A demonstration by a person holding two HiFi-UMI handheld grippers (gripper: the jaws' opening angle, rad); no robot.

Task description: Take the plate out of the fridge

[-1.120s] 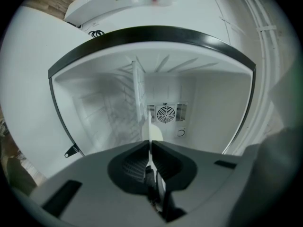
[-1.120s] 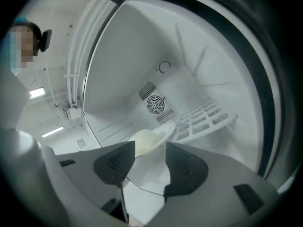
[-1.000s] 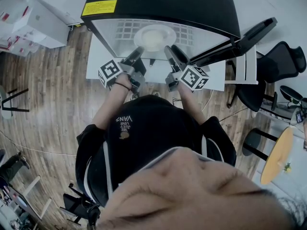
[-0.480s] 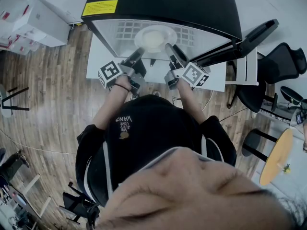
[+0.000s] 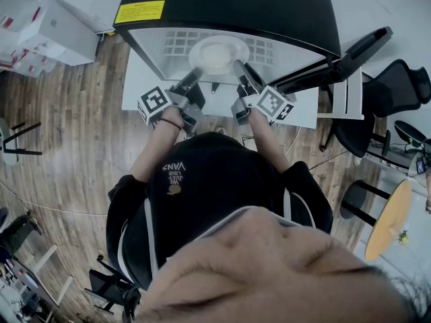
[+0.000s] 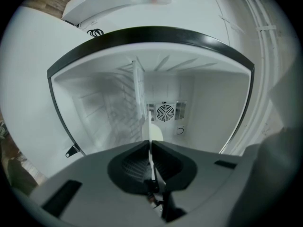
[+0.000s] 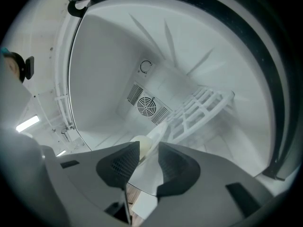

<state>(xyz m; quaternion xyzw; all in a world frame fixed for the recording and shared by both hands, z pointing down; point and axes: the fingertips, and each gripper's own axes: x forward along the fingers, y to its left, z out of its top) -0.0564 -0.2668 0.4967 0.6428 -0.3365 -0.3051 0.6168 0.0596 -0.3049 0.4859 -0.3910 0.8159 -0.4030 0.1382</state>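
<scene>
The left hand-held gripper (image 5: 194, 73) is pinched tight on the plate's (image 5: 217, 52) near rim. The right hand-held gripper (image 5: 237, 66) has the rim between its jaws and is closing on it, with a gap showing at the pads. The plate lies on the white wire shelf (image 5: 176, 44) inside the open fridge (image 5: 222, 5), close to the fridge's front edge, and the fridge's door (image 5: 351, 48) is swung out to the right.

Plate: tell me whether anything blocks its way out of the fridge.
Nothing visible does. The plate lies on the wire shelf; the fridge front is open, its door swung right. The left claw is shut on its rim; the right claw is closing around the rim.
</scene>
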